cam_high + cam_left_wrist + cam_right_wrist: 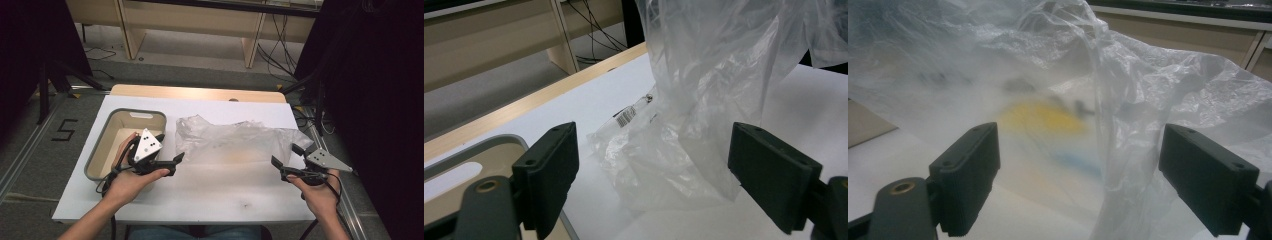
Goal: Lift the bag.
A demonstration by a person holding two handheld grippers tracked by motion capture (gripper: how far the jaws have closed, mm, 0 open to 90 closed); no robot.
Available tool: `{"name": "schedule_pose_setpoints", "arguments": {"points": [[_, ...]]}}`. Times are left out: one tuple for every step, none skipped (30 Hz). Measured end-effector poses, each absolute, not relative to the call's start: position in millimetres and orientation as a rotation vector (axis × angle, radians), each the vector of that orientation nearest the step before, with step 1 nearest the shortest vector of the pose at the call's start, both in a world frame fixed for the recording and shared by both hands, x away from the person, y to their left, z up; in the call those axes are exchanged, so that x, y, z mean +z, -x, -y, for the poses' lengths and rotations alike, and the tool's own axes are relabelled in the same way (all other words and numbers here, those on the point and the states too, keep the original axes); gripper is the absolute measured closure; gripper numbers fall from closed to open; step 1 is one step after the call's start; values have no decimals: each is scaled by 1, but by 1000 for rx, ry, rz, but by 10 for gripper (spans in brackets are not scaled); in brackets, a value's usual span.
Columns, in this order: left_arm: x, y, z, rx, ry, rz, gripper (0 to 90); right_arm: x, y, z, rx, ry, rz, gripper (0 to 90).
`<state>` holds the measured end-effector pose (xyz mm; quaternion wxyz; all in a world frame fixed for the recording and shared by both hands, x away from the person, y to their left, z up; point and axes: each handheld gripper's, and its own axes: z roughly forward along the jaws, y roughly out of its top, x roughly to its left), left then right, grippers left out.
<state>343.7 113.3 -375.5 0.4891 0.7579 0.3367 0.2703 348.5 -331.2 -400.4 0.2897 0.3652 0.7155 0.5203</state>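
Note:
A crumpled clear plastic bag (235,140) lies across the middle of the white table (200,195). My left gripper (167,150) is open just off the bag's left end, over the right rim of a grey bin (102,145). The left gripper view has the bag (704,115) between the spread jaws, with a small barcode label (625,117) on it. My right gripper (289,156) is open at the bag's right end. In the right gripper view the bag (1148,100) fills the gap ahead, and blurred yellow and blue shapes (1048,120) show through the film.
The grey bin with a beige inside stands on the table's left part. A wooden strip (195,92) edges the table's far side. Beyond it stand a wooden bench (200,25) and floor cables (275,55). Dark curtains flank both sides.

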Motion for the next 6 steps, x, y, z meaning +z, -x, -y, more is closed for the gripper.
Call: {"name": "schedule_pose_setpoints", "arguments": {"points": [[-376,-344,-114,653,-1844,-818,195,-400,-349,331,1390,-974,-1908,177],[-376,-344,-114,650,-1846,-816,192,-400,-348,331,1389,-975,-1908,177],[-376,-344,-115,648,-1846,-816,186,-401,-348,332,1388,-978,-1907,177],[-376,-344,-115,653,-1846,-818,183,-401,-348,332,1389,-979,-1906,177],[-376,-344,-115,657,-1844,-817,184,-401,-348,332,1389,-982,-1906,177],[-376,-345,-116,658,-1843,-818,183,-401,-349,333,1387,-983,-1906,177]]}}
